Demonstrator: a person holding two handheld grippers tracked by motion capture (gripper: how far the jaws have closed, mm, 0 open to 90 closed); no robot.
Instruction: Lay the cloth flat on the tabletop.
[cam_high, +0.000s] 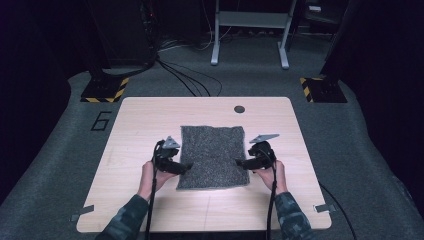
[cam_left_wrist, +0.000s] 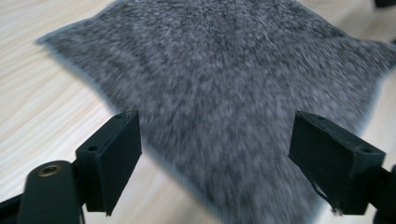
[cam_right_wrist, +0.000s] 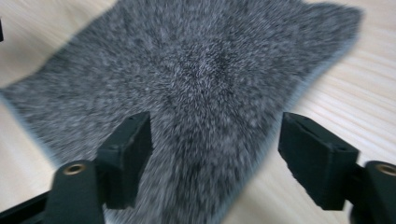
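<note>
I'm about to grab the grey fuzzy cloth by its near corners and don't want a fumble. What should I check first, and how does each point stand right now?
1. Left gripper jaws open, nothing pinched: ok.
2. Right gripper jaws open, nothing pinched: ok.
3. Grey cloth lying flat and spread on the table: ok.
4. A near corner of the cloth between each pair of jaws: ok in both gripper views.
5. Lower jaw under the cloth edge: cannot tell, the pictures are blurred.

Speckled grey cloth (cam_high: 213, 156) (fuzzy-looking) on pale wood-grain table (cam_high: 145, 120).
</note>
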